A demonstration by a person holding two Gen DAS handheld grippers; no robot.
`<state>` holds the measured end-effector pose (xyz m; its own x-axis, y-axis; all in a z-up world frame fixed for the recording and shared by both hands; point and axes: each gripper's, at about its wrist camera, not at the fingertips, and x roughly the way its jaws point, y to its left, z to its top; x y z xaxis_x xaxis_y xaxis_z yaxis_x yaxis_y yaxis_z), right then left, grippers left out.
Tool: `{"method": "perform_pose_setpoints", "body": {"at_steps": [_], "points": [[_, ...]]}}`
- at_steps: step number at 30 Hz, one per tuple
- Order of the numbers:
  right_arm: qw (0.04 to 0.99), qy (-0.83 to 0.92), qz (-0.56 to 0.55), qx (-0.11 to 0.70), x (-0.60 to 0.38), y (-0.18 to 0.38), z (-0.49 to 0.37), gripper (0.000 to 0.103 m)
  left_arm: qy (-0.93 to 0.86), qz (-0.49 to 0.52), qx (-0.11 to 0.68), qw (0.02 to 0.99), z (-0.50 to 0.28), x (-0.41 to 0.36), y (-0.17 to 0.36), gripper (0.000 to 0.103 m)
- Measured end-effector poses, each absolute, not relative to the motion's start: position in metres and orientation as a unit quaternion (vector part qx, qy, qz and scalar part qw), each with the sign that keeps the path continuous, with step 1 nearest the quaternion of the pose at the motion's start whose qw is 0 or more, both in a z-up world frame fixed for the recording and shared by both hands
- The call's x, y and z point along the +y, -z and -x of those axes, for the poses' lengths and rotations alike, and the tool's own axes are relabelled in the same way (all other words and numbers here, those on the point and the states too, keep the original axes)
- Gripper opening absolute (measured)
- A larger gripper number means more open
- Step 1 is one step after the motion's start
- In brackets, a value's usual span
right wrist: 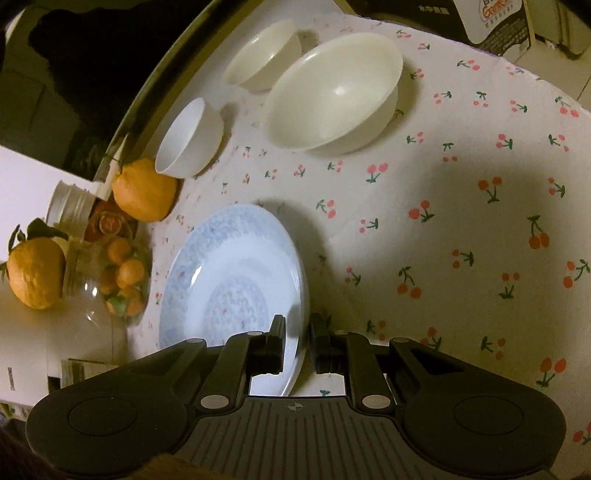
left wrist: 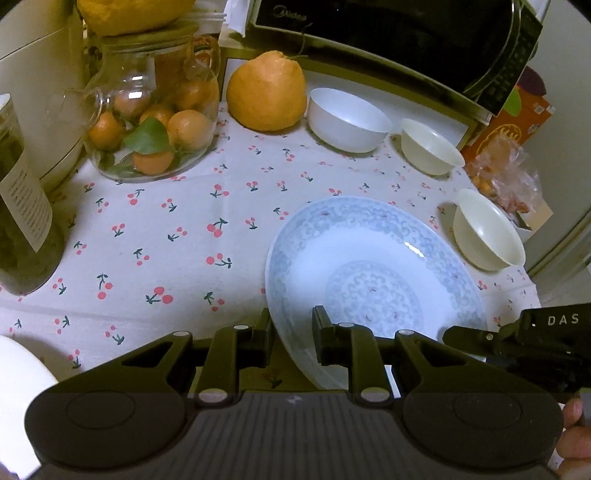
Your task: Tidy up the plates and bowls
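Note:
A blue-patterned plate (left wrist: 373, 266) sits on the cherry-print tablecloth (left wrist: 166, 229). My left gripper (left wrist: 291, 339) straddles its near left rim, one finger outside and one inside. My right gripper (right wrist: 297, 343) straddles the same plate's (right wrist: 236, 273) right rim, its body showing in the left wrist view (left wrist: 517, 343). Both sets of jaws are narrow on the rim. Three white bowls stand behind: a large one (left wrist: 349, 120) (right wrist: 190, 138), a small one (left wrist: 430, 146) (right wrist: 264, 59), and another (left wrist: 487, 229) (right wrist: 334, 92).
A large orange (left wrist: 266, 92) (right wrist: 144, 190), a glass jar of small oranges (left wrist: 151, 122) (right wrist: 118, 273), a dark jar (left wrist: 22, 221) and a microwave (left wrist: 406, 33) line the back. A snack box and bag (left wrist: 506, 162) sit far right. A white object (left wrist: 18, 391) sits at lower left.

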<state>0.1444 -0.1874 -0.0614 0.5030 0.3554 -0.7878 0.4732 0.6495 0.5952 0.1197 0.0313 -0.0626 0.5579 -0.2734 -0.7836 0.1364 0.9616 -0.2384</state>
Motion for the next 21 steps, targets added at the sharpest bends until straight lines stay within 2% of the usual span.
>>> {"method": "perform_pose_setpoints", "body": {"at_steps": [21], "points": [[0.756, 0.031, -0.409, 0.510, -0.1827, 0.0604, -0.1447, 0.017, 0.109, 0.063, 0.461, 0.878, -0.1141, 0.0317, 0.0587, 0.019]]}}
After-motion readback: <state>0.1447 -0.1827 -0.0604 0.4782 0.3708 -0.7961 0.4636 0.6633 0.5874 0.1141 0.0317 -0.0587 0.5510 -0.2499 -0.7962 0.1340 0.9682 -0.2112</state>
